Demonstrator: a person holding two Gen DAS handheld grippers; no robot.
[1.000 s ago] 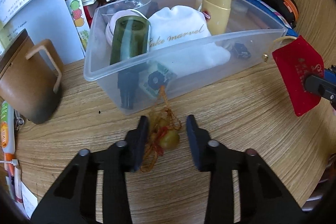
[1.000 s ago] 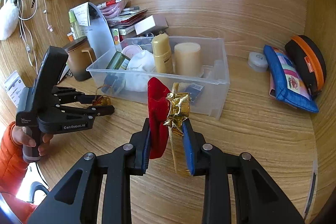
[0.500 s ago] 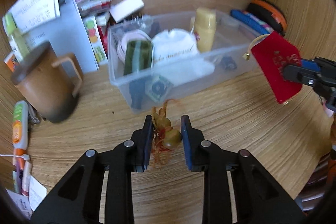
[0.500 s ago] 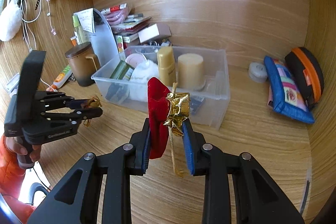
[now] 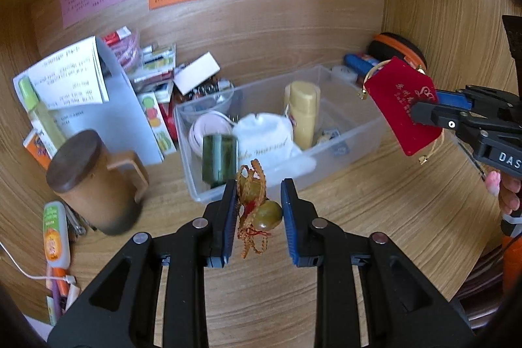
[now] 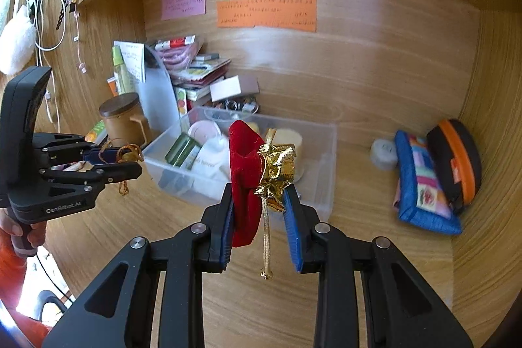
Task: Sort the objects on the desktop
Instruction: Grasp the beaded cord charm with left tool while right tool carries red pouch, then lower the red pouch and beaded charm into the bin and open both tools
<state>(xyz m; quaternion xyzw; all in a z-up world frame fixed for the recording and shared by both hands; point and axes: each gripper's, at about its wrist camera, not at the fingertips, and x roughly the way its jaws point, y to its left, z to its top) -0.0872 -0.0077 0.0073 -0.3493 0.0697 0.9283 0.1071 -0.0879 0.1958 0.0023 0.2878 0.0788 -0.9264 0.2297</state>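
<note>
My left gripper (image 5: 257,212) is shut on a bead charm (image 5: 262,214) with orange and red cord, held in the air above the wooden desk in front of the clear plastic bin (image 5: 352,136). Seen from the right wrist, the left gripper (image 6: 138,160) hangs at the left with the charm (image 6: 129,154) dangling from it. My right gripper (image 6: 259,211) is shut on a red velvet pouch (image 6: 243,158) with a gold bow (image 6: 277,165), lifted before the bin (image 6: 319,152). In the left wrist view the pouch (image 5: 403,106) hangs at the right.
The bin holds a green bottle (image 5: 218,157), a white cloth (image 5: 264,139), a yellow bottle (image 5: 303,110) and small items. A brown lidded mug (image 5: 94,181) stands left of it. A blue pouch (image 6: 421,181) and an orange-trimmed case (image 6: 456,158) lie at the right. Papers and boxes crowd the back left.
My left gripper closed on the bead charm and lifted it off the desk. My right gripper rose too, still holding the red pouch. Both views now show more of the back wall.
</note>
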